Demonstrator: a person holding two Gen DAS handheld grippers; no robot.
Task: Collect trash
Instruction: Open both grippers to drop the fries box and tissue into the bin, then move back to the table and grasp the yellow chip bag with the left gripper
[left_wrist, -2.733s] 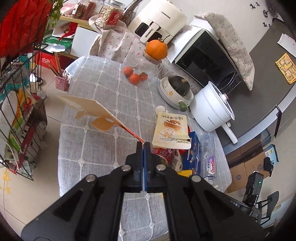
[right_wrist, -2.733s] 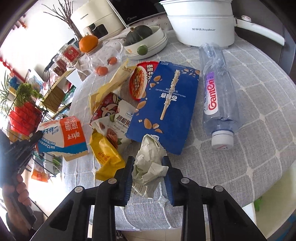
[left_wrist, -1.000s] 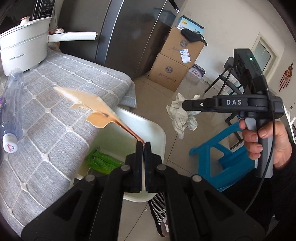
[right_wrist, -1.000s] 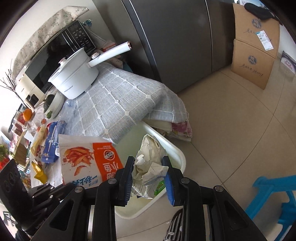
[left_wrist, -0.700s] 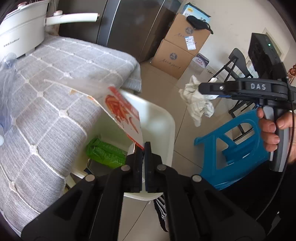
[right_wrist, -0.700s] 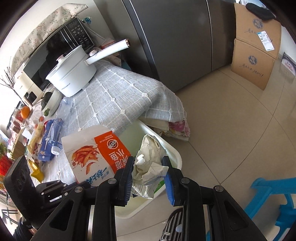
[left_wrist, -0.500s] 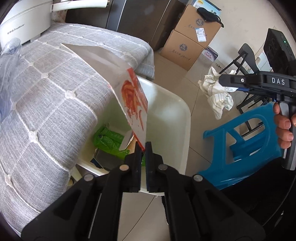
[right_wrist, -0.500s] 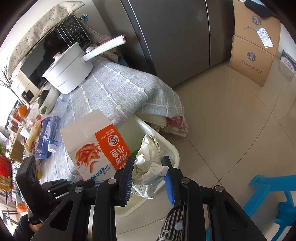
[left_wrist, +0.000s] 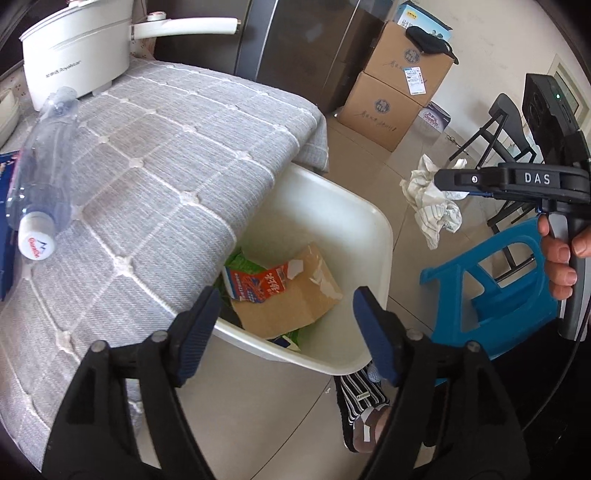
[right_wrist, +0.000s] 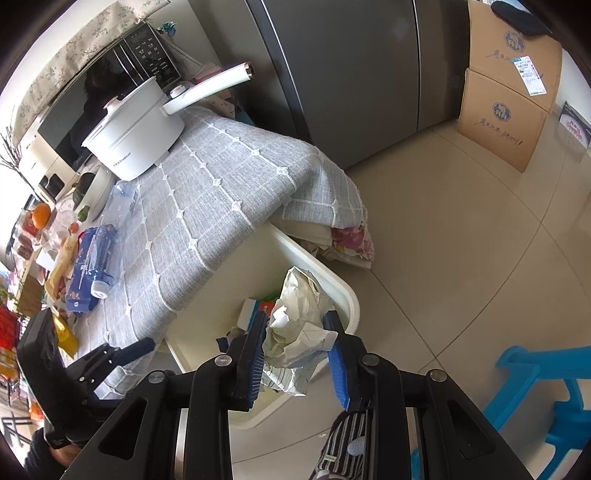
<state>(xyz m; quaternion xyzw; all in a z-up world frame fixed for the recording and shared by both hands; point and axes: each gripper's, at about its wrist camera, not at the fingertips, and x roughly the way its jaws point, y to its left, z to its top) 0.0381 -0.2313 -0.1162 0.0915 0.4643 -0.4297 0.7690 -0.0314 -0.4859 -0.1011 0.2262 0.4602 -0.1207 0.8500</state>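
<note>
Beside the worktop (left_wrist: 155, 155), the left gripper (left_wrist: 284, 332) has just sprung its jaws open, dropping the carton (left_wrist: 284, 291) into the bin (left_wrist: 369, 229), while the right gripper (right_wrist: 297, 354) still clamps the crumpled paper (right_wrist: 299, 325), next to go.

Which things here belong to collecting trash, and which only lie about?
Job:
- white plastic bin
- flattened cardboard snack box inside
- crumpled white paper, in right gripper
- open left gripper
- empty clear bottle

Lying about:
- white electric pot
- blue plastic stool
- stacked cardboard boxes
</note>
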